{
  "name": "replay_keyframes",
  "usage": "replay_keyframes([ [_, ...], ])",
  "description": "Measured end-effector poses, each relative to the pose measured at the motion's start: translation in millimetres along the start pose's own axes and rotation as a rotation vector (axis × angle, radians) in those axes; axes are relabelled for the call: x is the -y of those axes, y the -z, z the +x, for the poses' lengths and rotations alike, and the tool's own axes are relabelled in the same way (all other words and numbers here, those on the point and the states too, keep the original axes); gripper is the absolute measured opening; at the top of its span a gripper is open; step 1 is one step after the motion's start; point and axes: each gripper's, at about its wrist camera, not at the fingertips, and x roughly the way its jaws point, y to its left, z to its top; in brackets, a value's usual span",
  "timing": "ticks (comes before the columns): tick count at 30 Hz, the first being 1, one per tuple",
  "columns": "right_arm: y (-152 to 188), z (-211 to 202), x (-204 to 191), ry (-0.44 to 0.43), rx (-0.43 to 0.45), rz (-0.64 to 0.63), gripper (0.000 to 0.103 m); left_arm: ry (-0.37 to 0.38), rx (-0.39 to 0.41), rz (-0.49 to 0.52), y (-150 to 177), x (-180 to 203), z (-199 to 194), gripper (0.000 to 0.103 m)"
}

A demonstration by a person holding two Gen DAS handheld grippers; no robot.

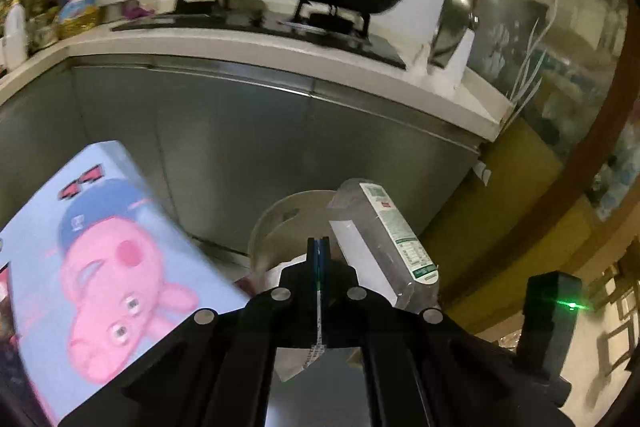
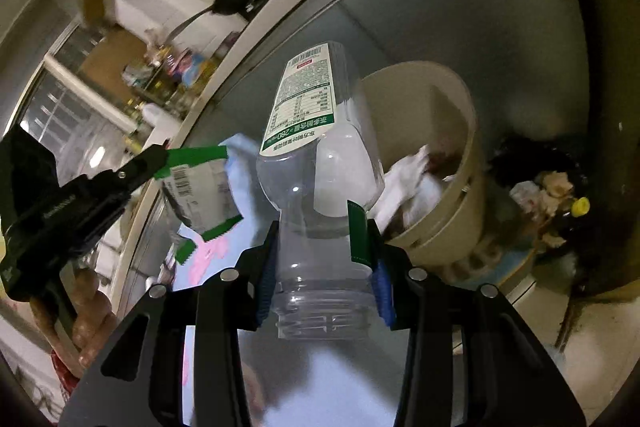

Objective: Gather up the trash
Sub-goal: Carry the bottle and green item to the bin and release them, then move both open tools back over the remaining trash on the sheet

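Observation:
My right gripper point(image 2: 320, 259) is shut on the neck of an empty clear plastic bottle point(image 2: 316, 147) with a green and white label, held near a beige trash bin point(image 2: 460, 163). The bottle also shows in the left wrist view point(image 1: 384, 239), in front of the bin point(image 1: 272, 223). My left gripper point(image 1: 319, 251) is shut on a flat green and white wrapper point(image 2: 200, 183), seen edge-on in its own view point(image 1: 319, 307). The bin holds crumpled white paper point(image 2: 412, 183).
Grey cabinet fronts point(image 1: 280, 147) stand behind the bin under a white counter point(image 1: 240, 47) with pans on a stove point(image 1: 320, 23). A blue cartoon-pig box point(image 1: 100, 247) lies at left. A black trash bag point(image 2: 540, 179) with rubbish sits right of the bin.

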Motion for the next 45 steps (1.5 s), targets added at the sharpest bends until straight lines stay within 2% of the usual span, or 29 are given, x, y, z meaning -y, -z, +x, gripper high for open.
replay_keyframes([
  [9,-16.8,23.9,26.8,0.021,-0.037,0.046,0.040,0.002,-0.060,-0.005,-11.2,8.4,67.5,0.002],
  [11,-14.7,28.3,27.3,0.028,-0.041,0.056,0.048,-0.018,-0.079,0.001,-10.0,9.2,79.7,0.005],
  [12,-14.2,28.6,26.2,0.021,-0.036,0.058,0.059,-0.034,-0.091,-0.002,-8.8,8.7,83.9,0.014],
  [16,-12.7,17.8,22.6,0.044,0.045,0.036,0.061,-0.040,-0.100,-0.033,-2.8,1.4,84.1,0.017],
  [21,-3.6,7.6,14.5,0.041,0.064,0.022,0.060,-0.060,-0.074,-0.049,5.8,-2.7,63.4,0.017],
  [30,21.4,-14.9,-6.0,0.030,0.072,0.006,0.060,-0.240,-0.047,0.034,36.7,11.6,14.6,0.017],
  [40,38.6,-55.8,-39.2,0.009,0.112,-0.042,0.060,-0.341,0.013,0.053,68.2,15.6,-51.5,0.017],
  [45,47.8,-73.2,-61.5,-0.008,0.132,-0.074,0.060,-0.369,0.044,0.045,80.3,14.9,-82.1,0.017],
])
